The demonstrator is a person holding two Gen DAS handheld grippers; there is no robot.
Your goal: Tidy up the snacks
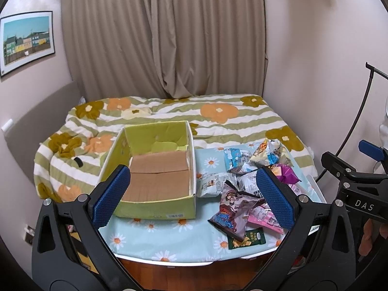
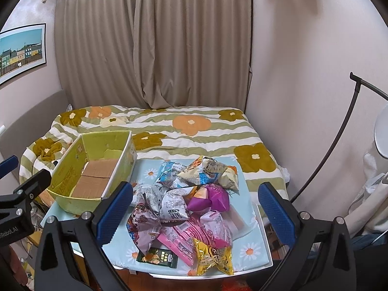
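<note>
Between the blue pads of the left gripper (image 1: 194,194), spread wide and holding nothing, sits an open yellow-green cardboard box (image 1: 155,169), empty, on a small table (image 1: 169,240) covered in a pale blue daisy cloth. The right gripper (image 2: 195,211) is likewise wide apart and empty above a heap of snack packets (image 2: 189,206) just beside the box. Beyond the table lies a bed (image 2: 169,131) with a striped, flowered quilt, then beige curtains (image 2: 155,43) and a framed picture (image 1: 26,41) on the left wall.

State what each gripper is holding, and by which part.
Nothing is held. The left gripper and the right gripper both have their jaws apart, empty, above the table.
</note>
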